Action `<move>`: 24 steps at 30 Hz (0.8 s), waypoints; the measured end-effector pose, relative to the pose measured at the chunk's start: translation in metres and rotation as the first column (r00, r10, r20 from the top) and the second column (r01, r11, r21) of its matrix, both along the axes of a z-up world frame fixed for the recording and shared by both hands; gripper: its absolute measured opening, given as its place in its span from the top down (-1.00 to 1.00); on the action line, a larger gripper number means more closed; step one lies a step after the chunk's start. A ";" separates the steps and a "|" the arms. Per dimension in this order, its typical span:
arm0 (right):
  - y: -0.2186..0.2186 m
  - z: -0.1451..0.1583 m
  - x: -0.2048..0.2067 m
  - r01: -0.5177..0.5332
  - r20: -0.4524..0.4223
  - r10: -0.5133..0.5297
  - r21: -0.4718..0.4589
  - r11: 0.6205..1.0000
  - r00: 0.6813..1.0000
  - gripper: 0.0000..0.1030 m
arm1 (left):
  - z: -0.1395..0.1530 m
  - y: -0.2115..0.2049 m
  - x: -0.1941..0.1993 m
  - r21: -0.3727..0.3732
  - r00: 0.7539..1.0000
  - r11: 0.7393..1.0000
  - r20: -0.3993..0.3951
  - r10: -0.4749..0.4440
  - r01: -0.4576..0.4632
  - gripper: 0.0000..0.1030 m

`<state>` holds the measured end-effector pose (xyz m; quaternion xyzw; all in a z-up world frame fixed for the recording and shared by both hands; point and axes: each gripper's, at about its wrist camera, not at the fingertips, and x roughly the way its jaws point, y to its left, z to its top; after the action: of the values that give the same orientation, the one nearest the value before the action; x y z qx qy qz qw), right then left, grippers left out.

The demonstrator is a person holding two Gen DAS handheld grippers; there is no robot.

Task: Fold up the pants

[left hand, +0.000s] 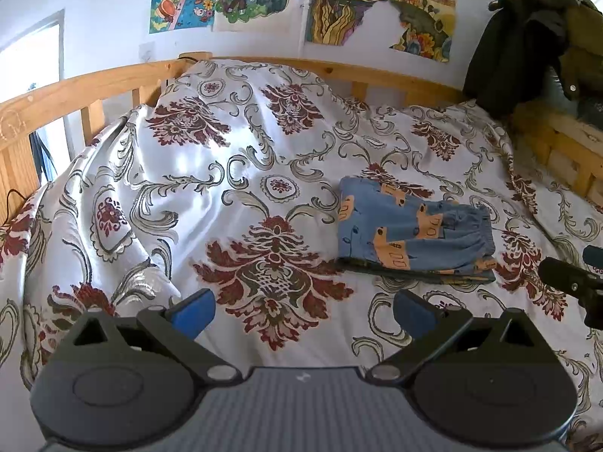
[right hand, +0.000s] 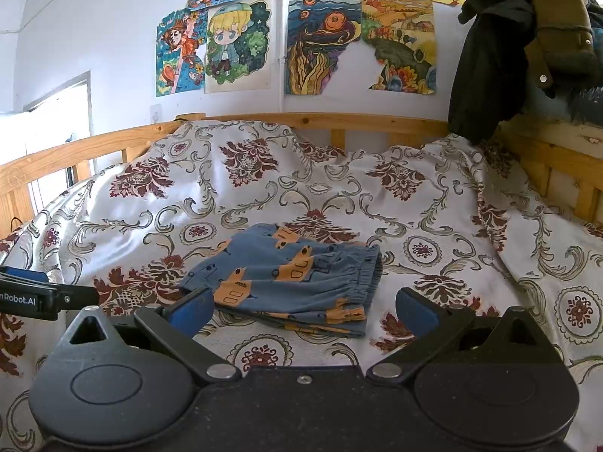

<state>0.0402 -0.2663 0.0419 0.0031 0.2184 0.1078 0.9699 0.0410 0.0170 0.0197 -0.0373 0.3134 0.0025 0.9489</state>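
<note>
Small blue pants (left hand: 410, 231) with orange vehicle prints lie folded into a compact rectangle on the floral bedspread (left hand: 226, 173); the elastic waistband faces right. In the left wrist view they sit ahead and to the right of my left gripper (left hand: 303, 314), which is open and holds nothing. The same pants (right hand: 290, 278) lie just ahead of my right gripper (right hand: 303, 310), also open, its blue fingertips (right hand: 190, 310) hovering near the front edge of the fabric without gripping it. Part of the other gripper shows at each frame's side edge.
A wooden bed rail (right hand: 264, 120) runs behind the bed, continuing down the left and right sides. Dark jackets (right hand: 520, 45) hang over the right corner post. Colourful drawings (right hand: 294, 41) cover the wall. The bedspread bulges up at the back left.
</note>
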 end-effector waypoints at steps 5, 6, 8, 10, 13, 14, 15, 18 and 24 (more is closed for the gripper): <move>0.000 0.000 0.000 0.000 -0.001 0.000 0.001 1.000 1.000 -0.99 | 0.000 0.000 0.000 0.000 1.000 1.000 0.000 0.000 0.000 -0.99; 0.000 0.000 0.000 0.000 -0.001 0.000 0.001 1.000 1.000 -0.99 | 0.000 0.000 0.000 0.000 1.000 1.000 0.000 -0.001 0.001 -0.99; 0.000 0.000 0.000 0.000 0.000 0.000 0.000 1.000 1.000 -0.99 | 0.000 0.000 0.000 -0.002 1.000 1.000 -0.001 -0.002 0.002 -0.99; 0.000 0.000 0.000 -0.001 -0.001 0.001 0.000 1.000 1.000 -0.99 | 0.000 -0.001 0.000 -0.004 1.000 1.000 -0.006 -0.004 0.004 -0.99; 0.000 -0.001 0.001 -0.002 -0.003 0.002 0.001 1.000 1.000 -0.99 | 0.000 -0.002 0.002 0.002 0.999 1.000 -0.028 0.020 -0.020 -0.99; 0.000 -0.001 0.001 -0.003 -0.004 0.003 0.000 1.000 1.000 -0.99 | 0.000 -0.002 0.003 -0.004 0.999 1.000 -0.037 0.022 -0.022 -0.99; 0.000 -0.001 0.002 -0.004 -0.005 0.004 -0.001 1.000 1.000 -0.99 | 0.000 -0.002 0.003 -0.013 0.999 1.000 -0.039 0.021 -0.021 -0.99; 0.001 -0.002 0.002 -0.007 -0.008 0.007 -0.001 1.000 1.000 -0.99 | -0.001 0.000 0.003 -0.028 0.999 1.000 -0.040 0.012 -0.013 -0.99; 0.002 -0.003 0.001 -0.006 -0.009 0.006 -0.001 1.000 1.000 -0.99 | -0.001 -0.003 0.003 -0.006 1.000 1.000 -0.029 0.003 -0.003 -0.99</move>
<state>0.0412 -0.2641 0.0392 0.0025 0.2228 0.1109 0.9685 0.0435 0.0137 0.0187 -0.0407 0.3272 0.0033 0.9441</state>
